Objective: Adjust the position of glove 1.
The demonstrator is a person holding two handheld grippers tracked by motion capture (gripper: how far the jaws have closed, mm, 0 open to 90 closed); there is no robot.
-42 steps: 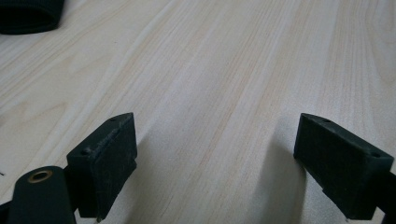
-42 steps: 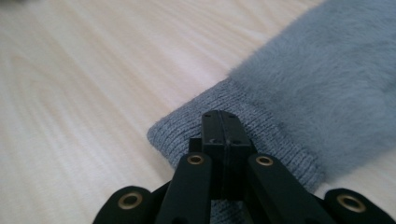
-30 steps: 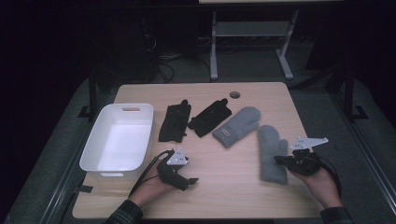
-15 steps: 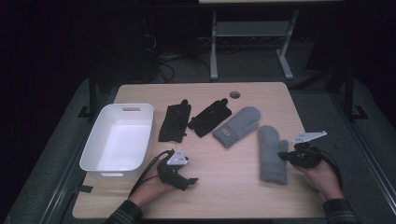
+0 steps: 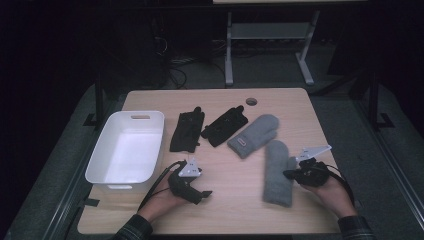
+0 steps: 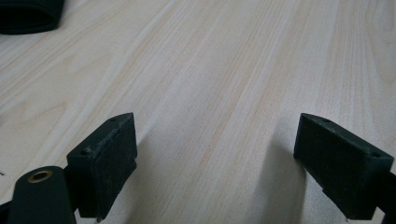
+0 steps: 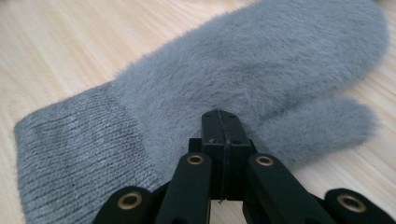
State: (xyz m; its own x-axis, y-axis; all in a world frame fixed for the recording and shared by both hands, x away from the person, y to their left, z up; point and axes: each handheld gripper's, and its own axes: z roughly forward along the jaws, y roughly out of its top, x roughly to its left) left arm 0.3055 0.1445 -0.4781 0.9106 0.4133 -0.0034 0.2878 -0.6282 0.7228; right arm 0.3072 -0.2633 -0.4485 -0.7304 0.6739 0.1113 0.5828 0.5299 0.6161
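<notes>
1. The near grey mitten [image 5: 277,172] lies flat on the table [image 5: 225,210], cuff toward the person, tip pointing away.
2. The right gripper [image 5: 288,174] sits just beside its thumb, jaws pressed together, holding nothing.
3. The left gripper [image 5: 205,194] rests well apart, jaws wide.
4. A white tub [image 5: 150,150], black gloves [image 5: 187,131] and another grey mitten [image 5: 254,134] lie beyond.

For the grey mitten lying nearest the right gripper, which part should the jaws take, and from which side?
Probably the ribbed cuff of the near grey mitten: it lies flat with an open edge towards the person. The right gripper, jaws shut beside the thumb, would have to open first, then come in low from the person's side.
</notes>
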